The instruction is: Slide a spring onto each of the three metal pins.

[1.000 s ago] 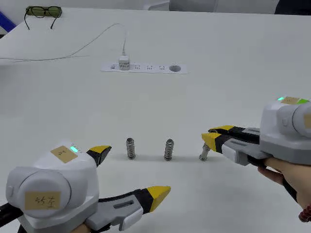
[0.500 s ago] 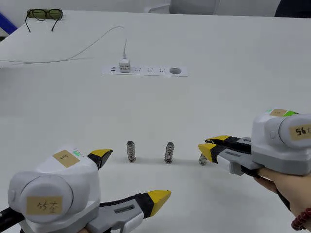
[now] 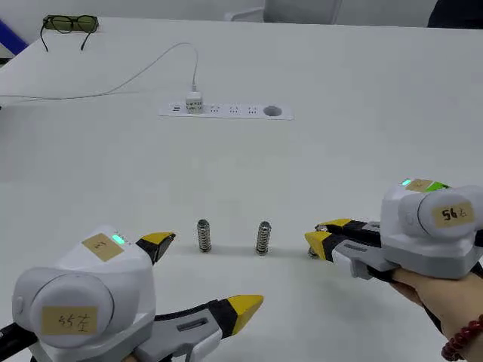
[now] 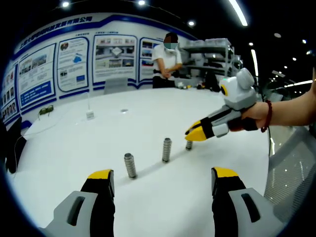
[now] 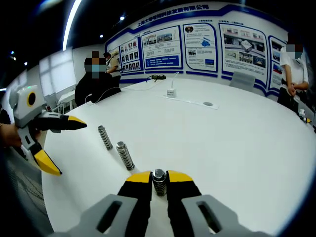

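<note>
Three springs stand on pins in a row on the white table [image 3: 324, 151]. The left spring [image 3: 203, 235] [image 4: 130, 165] [image 5: 104, 137] and the middle spring [image 3: 263, 237] [image 4: 167, 149] [image 5: 125, 154] stand upright and free. The right spring [image 5: 159, 181] [image 4: 189, 144] sits between the yellow tips of my right gripper [image 3: 321, 235] [image 5: 159, 177] [image 4: 197, 133], which is shut on it low at the table. My left gripper [image 3: 202, 273] [image 4: 163, 175] is open, near the front of the table, a little short of the left spring.
A white power strip [image 3: 225, 111] with a plugged charger [image 3: 194, 100] and its cable lies across the table's middle. Dark glasses [image 3: 69, 22] rest at the far left corner. People [image 4: 167, 61] [image 5: 94, 79] stand or sit beyond the table.
My right gripper has sunk toward the table and rolled, its tips now low around the right spring. The left gripper has hardly moved.
</note>
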`<state>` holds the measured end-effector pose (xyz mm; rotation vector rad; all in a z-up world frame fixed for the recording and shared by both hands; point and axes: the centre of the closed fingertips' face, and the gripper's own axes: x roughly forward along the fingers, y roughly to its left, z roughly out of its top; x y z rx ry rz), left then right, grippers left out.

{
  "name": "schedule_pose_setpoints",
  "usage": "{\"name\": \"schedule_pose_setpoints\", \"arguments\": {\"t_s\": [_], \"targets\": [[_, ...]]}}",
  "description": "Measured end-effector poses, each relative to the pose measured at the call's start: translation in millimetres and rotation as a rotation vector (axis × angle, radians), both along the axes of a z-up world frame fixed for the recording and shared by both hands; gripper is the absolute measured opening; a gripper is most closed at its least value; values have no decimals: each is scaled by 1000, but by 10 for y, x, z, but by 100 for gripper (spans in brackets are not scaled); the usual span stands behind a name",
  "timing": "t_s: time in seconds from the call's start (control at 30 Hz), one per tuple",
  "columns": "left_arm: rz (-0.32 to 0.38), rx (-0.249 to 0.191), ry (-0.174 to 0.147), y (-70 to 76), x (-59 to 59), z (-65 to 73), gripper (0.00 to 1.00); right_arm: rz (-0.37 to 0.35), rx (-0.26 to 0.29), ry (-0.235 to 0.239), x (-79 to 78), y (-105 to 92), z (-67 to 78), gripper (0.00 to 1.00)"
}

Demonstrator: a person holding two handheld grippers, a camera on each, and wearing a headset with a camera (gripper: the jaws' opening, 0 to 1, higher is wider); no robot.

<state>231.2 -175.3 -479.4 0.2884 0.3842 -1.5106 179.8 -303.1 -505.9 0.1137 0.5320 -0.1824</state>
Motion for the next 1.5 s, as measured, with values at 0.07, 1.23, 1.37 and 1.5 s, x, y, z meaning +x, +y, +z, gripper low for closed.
{"name": "schedule_pose_setpoints", "arguments": {"t_s": [0.07,1.23,1.37,1.5], "targets": [[2,2,-1,5,3,-1,82,0,0,1,-2,1,3,12],[13,63,-45,178,84,154,86,-17,22,-37,-328,319,438,63],[15,61,-47,200,90,186,88,-12,32,-42,-361,375,475,67],[7,64,-63,228,72,208,90,-4,36,-44,-404,440,501,70]]}}
